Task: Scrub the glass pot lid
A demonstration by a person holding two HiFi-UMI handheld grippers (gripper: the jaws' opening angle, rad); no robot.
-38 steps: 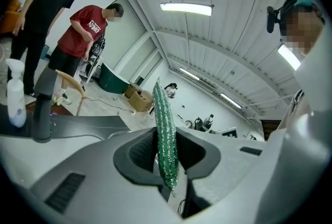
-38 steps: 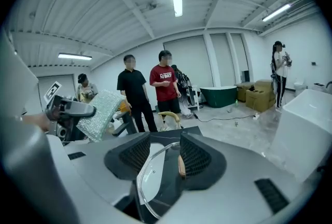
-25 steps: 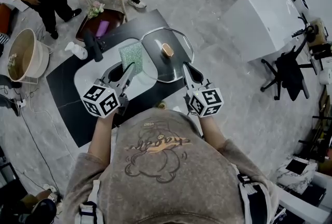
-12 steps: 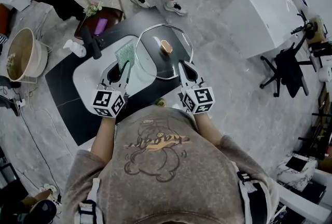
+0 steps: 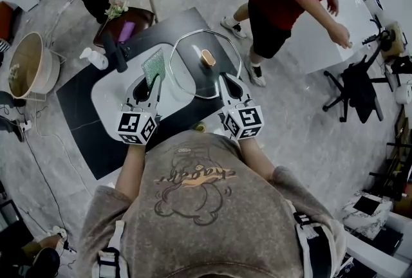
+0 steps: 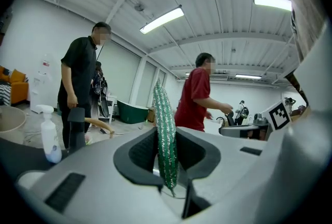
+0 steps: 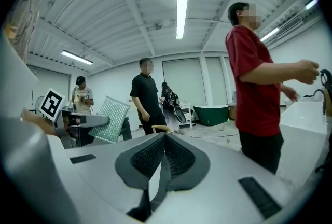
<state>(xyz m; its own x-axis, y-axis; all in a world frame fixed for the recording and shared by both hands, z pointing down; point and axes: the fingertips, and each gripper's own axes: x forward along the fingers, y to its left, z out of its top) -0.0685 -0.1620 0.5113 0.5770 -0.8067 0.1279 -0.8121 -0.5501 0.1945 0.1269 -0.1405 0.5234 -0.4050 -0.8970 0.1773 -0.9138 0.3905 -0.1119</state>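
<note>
Above the white basin (image 5: 106, 100), the right claw (image 5: 225, 82) is clamping the rim of the round glass pot lid (image 5: 193, 71). The left claw (image 5: 152, 82) is pinching a green sparkly scrubbing pad (image 5: 154, 66) upright just left of it. No view is showing whether pad and glass are touching.

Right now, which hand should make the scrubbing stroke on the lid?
Left. The left gripper pinches the green scrub cloth just beside the glass lid. The right gripper is shut on the lid's rim, steadying it.
</note>
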